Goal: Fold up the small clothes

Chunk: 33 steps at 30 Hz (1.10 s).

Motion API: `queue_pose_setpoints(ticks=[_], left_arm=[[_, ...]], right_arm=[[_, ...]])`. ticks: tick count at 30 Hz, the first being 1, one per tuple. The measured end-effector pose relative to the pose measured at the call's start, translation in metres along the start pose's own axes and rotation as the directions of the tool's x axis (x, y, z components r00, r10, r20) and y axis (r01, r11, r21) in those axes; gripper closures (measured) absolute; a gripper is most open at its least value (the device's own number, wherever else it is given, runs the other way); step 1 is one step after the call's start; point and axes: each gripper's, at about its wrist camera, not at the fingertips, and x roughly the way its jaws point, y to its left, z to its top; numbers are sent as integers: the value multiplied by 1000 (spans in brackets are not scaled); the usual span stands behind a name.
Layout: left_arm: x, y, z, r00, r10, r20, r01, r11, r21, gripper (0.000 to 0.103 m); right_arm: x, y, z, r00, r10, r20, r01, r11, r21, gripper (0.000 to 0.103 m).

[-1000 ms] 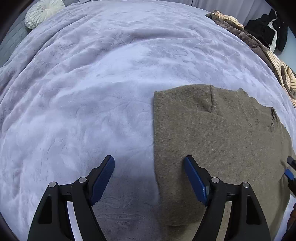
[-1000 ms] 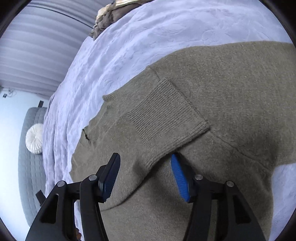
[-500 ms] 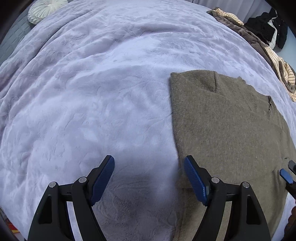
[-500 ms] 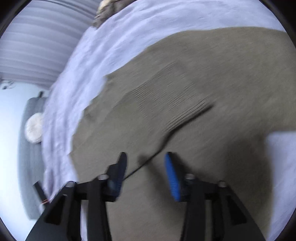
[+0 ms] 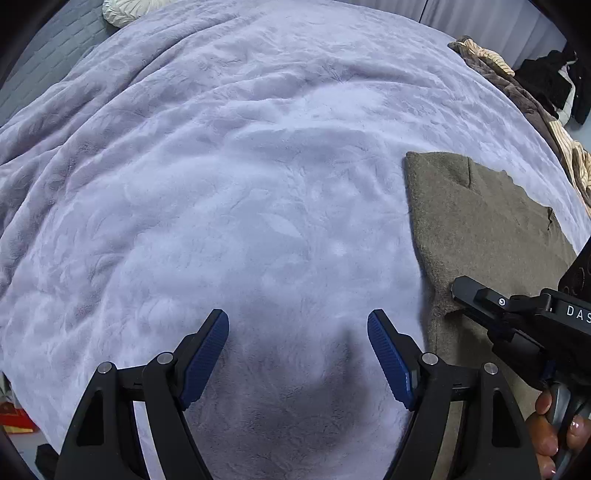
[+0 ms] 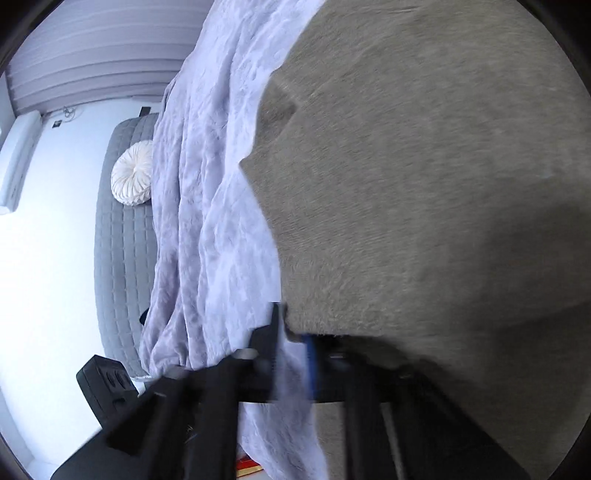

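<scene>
Sweater (image 5: pixel 476 229) lies on blanket (image 5: pixel 240 192), right of left gripper (image 5: pixel 297 350); right gripper (image 5: pixel 458 286) at its near-left edge. Pillow (image 5: pixel 123 8) behind; clothes pile (image 5: pixel 517 85) at the far right.

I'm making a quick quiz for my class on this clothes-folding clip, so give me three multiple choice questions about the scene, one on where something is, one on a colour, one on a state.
1. Where does the sweater lie?
A. On the lavender blanket
B. On the floor
C. On the round white cushion

2. What colour are the left hand-held gripper pads?
A. Red
B. Blue
C. Yellow

3. How does the left hand-held gripper stand?
A. Shut on the sweater
B. Shut on the blanket
C. Open, nothing between its fingers

Answers:
1 A, the olive knit lies spread on the blanket.
2 B, both pads show dark blue ribbing.
3 C, its fingers stand wide apart over bare blanket, left of the sweater's edge.
</scene>
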Motion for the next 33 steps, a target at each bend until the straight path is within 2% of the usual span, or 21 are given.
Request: queue_pose_setpoints(ticks=[2,4,6,7,8,10,12,15,16,17,19,20,23,24,25,26,27,30,31,32,33], left_arm=[[1,2,-1,1000,11,1,-11,1000,3,25],[4,1,-1,1000,12,-8,-12,1000,-1,25],[4,-4,0,1000,-7,-8,7,1000,1,25],[4,-8,0,1000,-21,-4,21,1000,5,25],[5,-12,0,1000,-28,-4,28,1000,11,25],[8,-24,3,998,-53,-18,53,998,20,25],[9,-38,6,997,-78,-16,78,997,29,25],[8,-63,14,995,-97,14,96,993,69,25],[9,-71,17,995,-103,20,101,991,84,25],[12,-79,19,994,-106,22,104,990,97,25],[21,-93,21,995,-95,13,92,988,120,25],[26,-97,21,997,-80,4,79,989,125,25],[39,-104,17,999,-32,-31,35,994,106,25],[41,-105,16,999,-31,-38,35,994,99,25],[42,-105,15,999,-29,-40,32,995,93,25],[41,-107,15,999,-26,-36,29,995,93,25],[41,-108,14,999,-22,-32,25,995,98,25],[44,-115,11,1000,3,-24,1,991,133,24],[46,-115,9,1000,8,-26,-4,990,140,24],[48,-116,9,999,16,-30,-12,990,140,18],[48,-115,8,999,29,-29,-25,991,133,17]], right_arm=[[14,4,-7,1000,-18,-21,17,1000,-24,97],[30,-4,-12,996,-76,-49,76,997,-15,97],[30,-11,-15,997,-55,-57,56,998,19,96],[23,-10,-17,996,-60,-62,60,998,7,93],[16,-8,-19,994,-80,-70,79,997,-16,87],[-9,-4,-24,993,-103,-61,98,992,-77,60],[-49,-8,-22,987,-159,4,158,981,-116,52],[-127,-36,-8,942,-282,181,296,953,-59,52],[-149,-47,-3,921,-311,233,323,946,-11,52],[-175,-62,2,890,-352,288,353,934,51,52],[-211,-87,11,846,-412,338,379,911,162,52],[-225,-101,14,835,-426,349,368,903,222,52],[-250,-132,23,842,-385,379,261,904,338,53],[-253,-137,27,847,-373,380,239,904,355,57],[-255,-138,33,845,-378,378,247,903,351,78],[-257,-134,38,840,-387,380,271,906,325,91],[-257,-126,41,837,-385,390,286,914,288,95],[-258,-101,44,813,-398,424,375,916,142,95],[-256,-100,44,804,-421,420,410,904,121,95],[-253,-104,43,796,-452,402,441,889,125,95],[-252,-111,44,788,-486,377,468,872,146,95]])
